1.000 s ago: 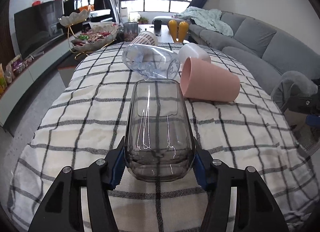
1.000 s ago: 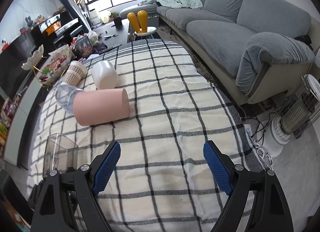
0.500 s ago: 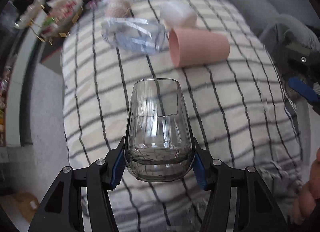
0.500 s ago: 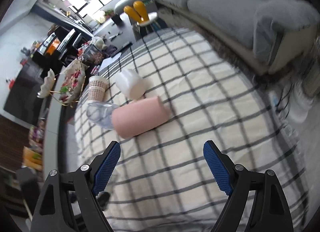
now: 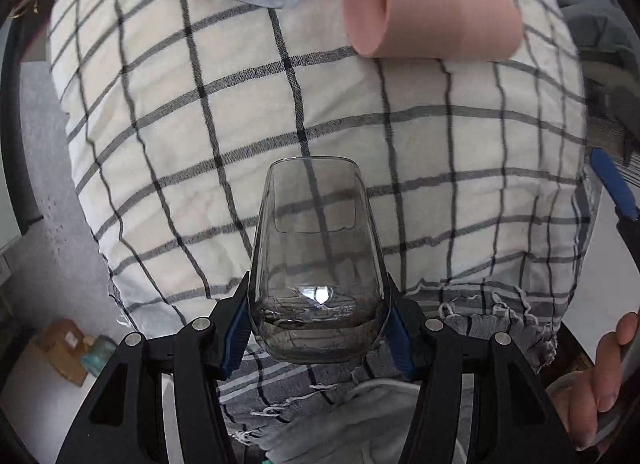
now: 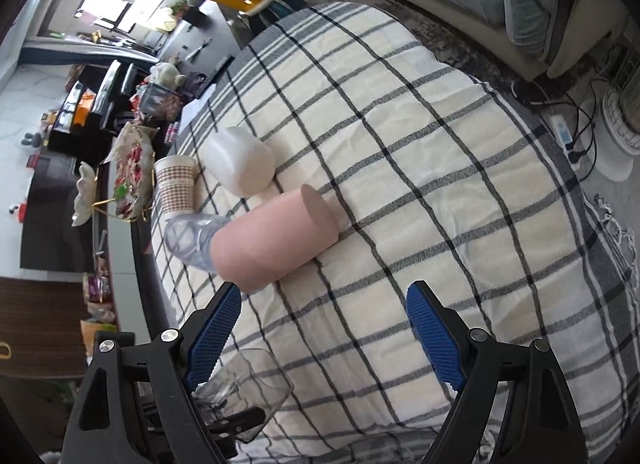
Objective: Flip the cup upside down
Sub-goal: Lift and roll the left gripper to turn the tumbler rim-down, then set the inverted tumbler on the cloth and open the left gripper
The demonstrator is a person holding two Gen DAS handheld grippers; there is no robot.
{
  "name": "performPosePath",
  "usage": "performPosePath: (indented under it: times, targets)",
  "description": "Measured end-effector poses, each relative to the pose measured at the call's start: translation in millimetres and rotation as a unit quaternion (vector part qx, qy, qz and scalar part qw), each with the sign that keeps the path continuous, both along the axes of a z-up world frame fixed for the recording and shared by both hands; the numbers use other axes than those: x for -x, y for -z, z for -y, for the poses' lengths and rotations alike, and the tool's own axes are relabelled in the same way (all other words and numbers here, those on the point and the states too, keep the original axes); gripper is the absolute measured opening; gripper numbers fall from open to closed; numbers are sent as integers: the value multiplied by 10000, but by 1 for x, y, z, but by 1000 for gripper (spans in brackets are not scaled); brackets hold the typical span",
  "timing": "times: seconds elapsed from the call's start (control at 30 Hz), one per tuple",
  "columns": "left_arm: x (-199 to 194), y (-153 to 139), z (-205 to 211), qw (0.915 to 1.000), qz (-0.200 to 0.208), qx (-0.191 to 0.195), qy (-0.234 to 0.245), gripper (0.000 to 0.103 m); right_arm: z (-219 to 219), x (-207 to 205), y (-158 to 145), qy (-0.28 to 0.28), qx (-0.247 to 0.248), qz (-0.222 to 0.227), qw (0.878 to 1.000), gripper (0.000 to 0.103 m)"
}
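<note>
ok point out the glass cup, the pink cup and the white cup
glass cup [image 5: 316,248], left wrist view, middle of its clear wall
pink cup [image 6: 276,240], right wrist view, middle of its side
white cup [image 6: 240,161], right wrist view, its side

Glossy clear glass cup [image 5: 316,264]; matt pink cup [image 5: 432,7]; woven checked tablecloth [image 5: 200,111]; textured blue tong pads [image 6: 434,340].

Smoky clear cup [image 5: 316,260], pink cup [image 5: 432,7], black-checked cream tablecloth [image 5: 440,151], blue-padded tools.
</note>
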State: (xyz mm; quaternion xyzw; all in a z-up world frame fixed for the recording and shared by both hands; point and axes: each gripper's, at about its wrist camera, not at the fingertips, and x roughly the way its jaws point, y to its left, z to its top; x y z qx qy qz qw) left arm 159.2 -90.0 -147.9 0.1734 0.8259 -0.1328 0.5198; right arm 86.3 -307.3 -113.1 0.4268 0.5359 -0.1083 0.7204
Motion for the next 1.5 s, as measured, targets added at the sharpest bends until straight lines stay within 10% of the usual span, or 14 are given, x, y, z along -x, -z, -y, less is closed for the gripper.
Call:
performPosePath:
  times: [0.47, 0.77, 0.97, 1.3, 1.5]
  targets:
    - [-17, 15, 9, 9999, -70, -152, -31, 65, 15, -26, 32, -28, -260, -346, 9991, 85]
    - [17, -46, 0, 9828, 1803, 336, 210, 85, -3, -2, -6, -393, 503, 200, 9978, 85]
    - [49, -71, -12, 9442, 3154, 943, 144, 90, -30, 18, -26, -823, 1499, 696, 9828, 85]
    - [92, -89, -68, 8439, 5122, 1430, -712, 101, -72, 62, -52, -956, 2934, 1544, 9386, 90]
    - [109, -75, -85, 8177, 5407, 1697, -1011, 101, -99, 81, -59, -1038, 3679, 1958, 9031, 93]
